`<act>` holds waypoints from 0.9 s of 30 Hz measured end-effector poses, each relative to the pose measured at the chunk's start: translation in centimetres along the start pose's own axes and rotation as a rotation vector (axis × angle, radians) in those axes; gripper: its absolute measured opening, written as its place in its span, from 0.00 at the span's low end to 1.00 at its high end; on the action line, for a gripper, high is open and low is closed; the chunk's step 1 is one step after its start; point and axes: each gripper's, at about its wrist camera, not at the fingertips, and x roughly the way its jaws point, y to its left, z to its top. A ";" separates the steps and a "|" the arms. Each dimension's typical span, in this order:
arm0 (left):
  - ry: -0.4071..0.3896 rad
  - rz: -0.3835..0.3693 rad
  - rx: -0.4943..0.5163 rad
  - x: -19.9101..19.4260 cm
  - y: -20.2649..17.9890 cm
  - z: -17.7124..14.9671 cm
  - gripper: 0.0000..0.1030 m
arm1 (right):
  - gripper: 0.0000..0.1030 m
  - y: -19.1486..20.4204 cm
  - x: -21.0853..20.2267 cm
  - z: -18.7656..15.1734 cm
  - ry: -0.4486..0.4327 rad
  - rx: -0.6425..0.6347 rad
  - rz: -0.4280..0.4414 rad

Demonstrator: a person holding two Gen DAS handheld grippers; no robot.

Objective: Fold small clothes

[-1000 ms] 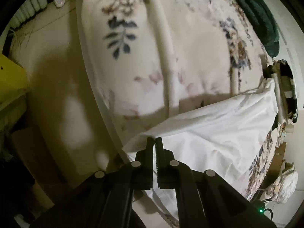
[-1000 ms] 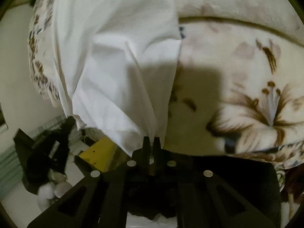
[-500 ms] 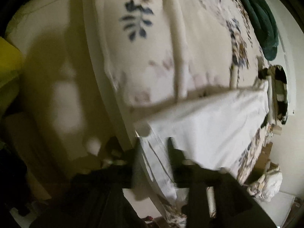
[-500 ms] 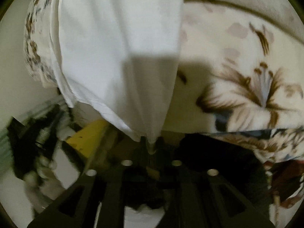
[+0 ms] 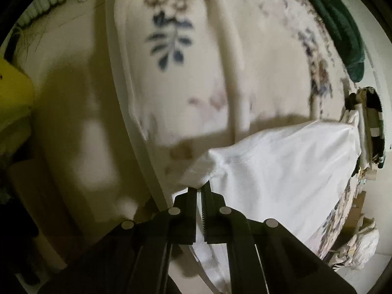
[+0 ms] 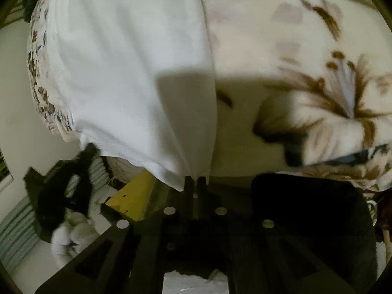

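Left wrist: white garment smooth, flat; corner bunched.

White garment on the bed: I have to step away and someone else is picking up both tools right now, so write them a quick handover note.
Left hand-held gripper: shut on a bunched corner of the white garment; its jaws have just opened and closed again on the cloth.
Right hand-held gripper: shut on another corner of the same garment, also just re-gripped.
The garment lies spread on the floral bedspread near the bed's edge, pulled taut toward both grippers.
Done: both corners pinched.
Left: probably lift the corners and carry them across for the fold; no fold is visible yet.
A dark green cloth lies further back.
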 end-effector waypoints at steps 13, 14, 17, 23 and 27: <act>0.030 0.130 0.195 -3.9 -2.3 0.3 0.06 | 0.49 1.2 -3.0 1.5 0.055 -0.060 -0.004; 0.009 0.135 0.241 -5.1 -4.0 0.5 0.13 | 0.49 1.4 -4.6 1.8 0.032 -0.071 0.015; -0.028 0.086 0.312 -7.1 -7.9 1.5 0.49 | 0.60 2.2 -9.4 3.2 -0.040 -0.099 0.064; -0.043 -0.102 0.461 -6.2 -20.3 5.7 0.59 | 0.68 2.9 -19.3 10.4 -0.240 -0.122 0.145; 0.014 -0.205 0.574 -0.9 -30.1 8.7 0.59 | 0.68 2.6 -23.8 18.5 -0.355 -0.091 0.139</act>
